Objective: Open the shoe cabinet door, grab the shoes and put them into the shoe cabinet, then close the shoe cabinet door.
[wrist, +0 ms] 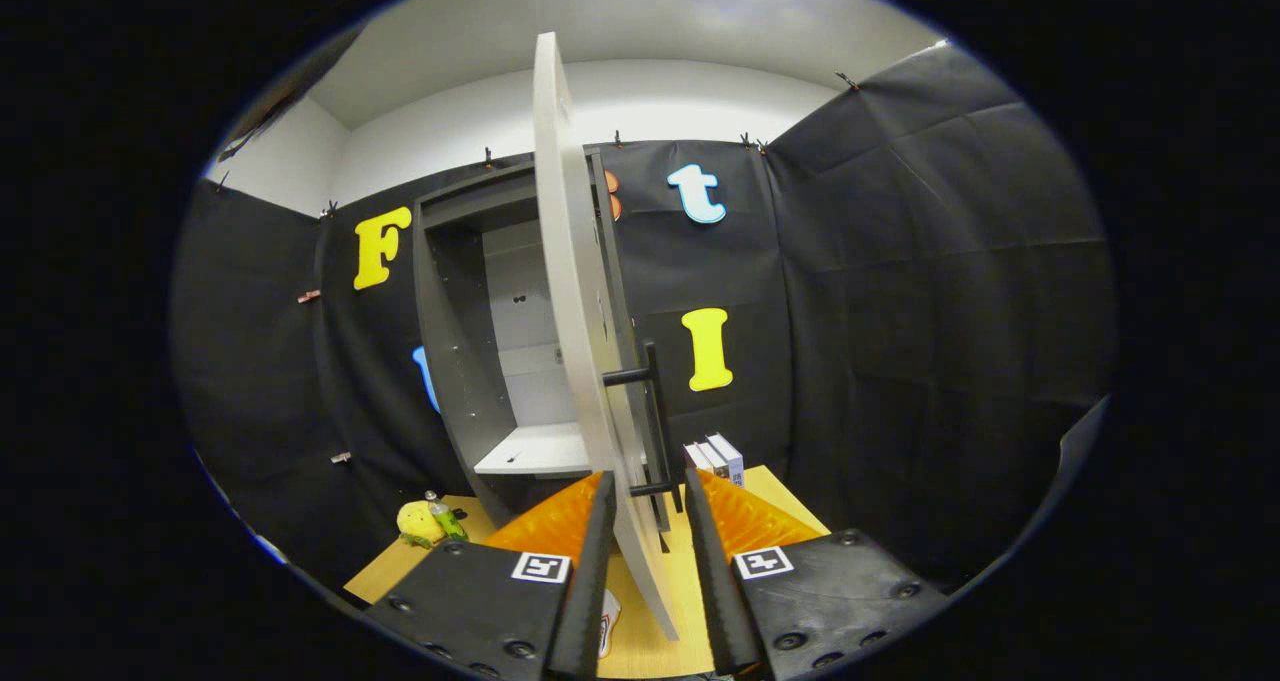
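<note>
Tongs (645,521) spread, straddling the door (575,291) edge, not pinching; door-opening step looks done. Next, back off and find the shoes.

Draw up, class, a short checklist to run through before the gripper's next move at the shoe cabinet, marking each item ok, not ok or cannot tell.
1. Cabinet door swung open: ok.
2. Gripper fingers astride the door's lower edge, apart: ok; contact: cannot tell.
3. Door handle just beyond the fingers, not pinched: ok.
4. White shelf inside the shoe cabinet bare where seen: ok.
5. Shoes located: cannot tell.
6. Yellow toy and boxes on the table stand apart from the door: ok.
</note>
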`<state>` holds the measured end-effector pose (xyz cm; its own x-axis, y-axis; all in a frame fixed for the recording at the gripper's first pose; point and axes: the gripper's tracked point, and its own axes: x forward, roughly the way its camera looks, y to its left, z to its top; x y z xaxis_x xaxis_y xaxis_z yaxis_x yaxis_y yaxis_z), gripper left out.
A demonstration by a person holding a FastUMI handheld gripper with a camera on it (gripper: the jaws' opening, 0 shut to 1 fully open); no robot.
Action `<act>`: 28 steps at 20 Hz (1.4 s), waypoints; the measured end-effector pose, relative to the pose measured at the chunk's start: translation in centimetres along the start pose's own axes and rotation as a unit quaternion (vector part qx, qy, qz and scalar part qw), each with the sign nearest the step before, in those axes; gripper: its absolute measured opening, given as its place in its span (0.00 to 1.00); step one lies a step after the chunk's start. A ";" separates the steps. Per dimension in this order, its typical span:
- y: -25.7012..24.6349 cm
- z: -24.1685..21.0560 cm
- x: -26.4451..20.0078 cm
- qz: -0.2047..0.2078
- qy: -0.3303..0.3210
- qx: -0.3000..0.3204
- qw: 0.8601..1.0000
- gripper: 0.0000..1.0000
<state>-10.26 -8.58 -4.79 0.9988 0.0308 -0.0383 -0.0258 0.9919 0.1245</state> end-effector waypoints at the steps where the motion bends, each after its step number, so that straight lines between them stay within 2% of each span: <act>1: 1.0 -0.7 -0.6 0.008 0.011 -0.006 1.000 0.52; 5: 6.3 -4.1 -1.6 0.074 0.056 -0.041 0.995 0.81; 7: 8.4 -6.4 -1.6 0.099 0.086 -0.052 0.990 0.83; 8: 9.5 -7.6 -1.5 0.110 0.098 -0.057 0.987 0.88; 10: 11.7 -10.9 -0.8 0.126 0.133 -0.057 0.981 0.90; 11: 12.4 -12.8 -0.1 0.126 0.154 -0.053 0.979 0.90; 12: 13.1 -14.8 0.4 0.127 0.180 -0.040 0.975 0.95; 15: 14.7 -21.0 1.6 0.126 0.257 0.001 0.958 0.96; 18: 14.8 -27.4 2.8 0.118 0.307 -0.009 0.944 0.99; 22: 14.3 -34.7 4.7 0.096 0.345 -0.034 0.933 0.99; 27: 12.5 -42.3 7.4 0.040 0.375 -0.003 0.926 0.97; 28: 12.1 -43.8 8.1 0.031 0.378 0.006 0.925 0.92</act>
<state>-4.36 9.09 -46.98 0.6809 0.1691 -0.7126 -0.0762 0.9841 0.1607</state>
